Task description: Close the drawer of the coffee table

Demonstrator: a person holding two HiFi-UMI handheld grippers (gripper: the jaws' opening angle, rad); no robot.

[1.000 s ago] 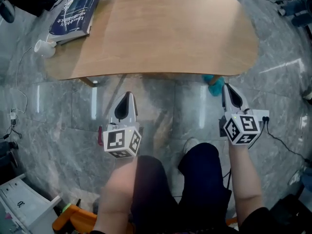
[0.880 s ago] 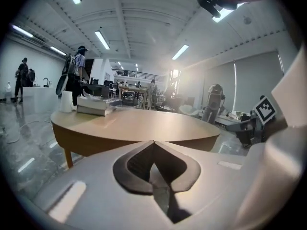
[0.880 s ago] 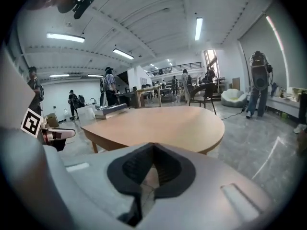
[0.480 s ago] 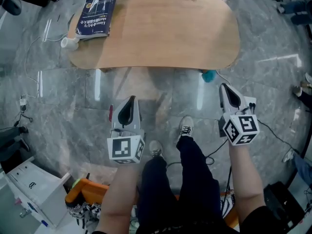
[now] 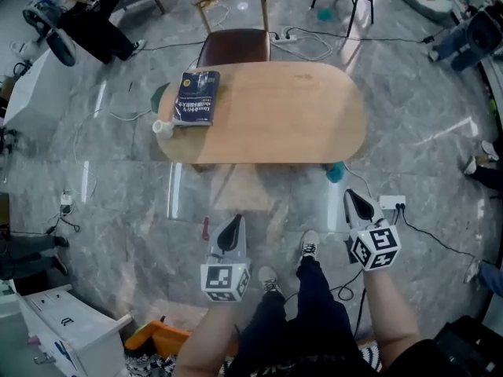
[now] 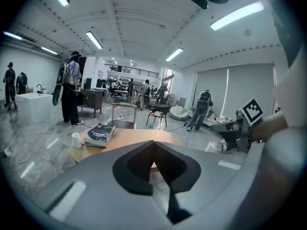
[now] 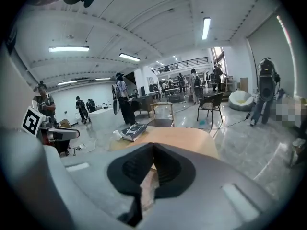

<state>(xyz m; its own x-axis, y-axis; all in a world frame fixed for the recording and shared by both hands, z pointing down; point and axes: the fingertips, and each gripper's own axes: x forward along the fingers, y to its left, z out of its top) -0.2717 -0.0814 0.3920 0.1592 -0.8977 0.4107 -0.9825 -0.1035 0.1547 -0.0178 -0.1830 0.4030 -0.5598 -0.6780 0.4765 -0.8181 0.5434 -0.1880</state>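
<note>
Since a second ago the view has pulled up and away. The table [image 5: 275, 108] then filled the top of the head view. It now sits small and whole in the middle of the floor, with the chair [image 5: 233, 45] behind it and much more of the room in sight, so the person has stood up. Both tongs have risen with the person and now hang short of the table's near edge, over the person's shoes. The drawer itself shows in no view. Nothing juts out past the table's near edge, so I judge it pushed home and the task done, with the hands backing off. The book [image 5: 196, 97] and the white cup [image 5: 163, 128] lie at the table's left end, seemingly undisturbed. The left tongs [image 5: 232, 230] are clenched, their pads meeting in a point with nothing between them, and they aim forward and somewhat downward at the table's left half. The right tongs [image 5: 355, 201] are likewise clenched on nothing. They are tilted the same way, near the table's right end and just short of the teal thing [image 5: 335, 173] on the floor there.
</note>
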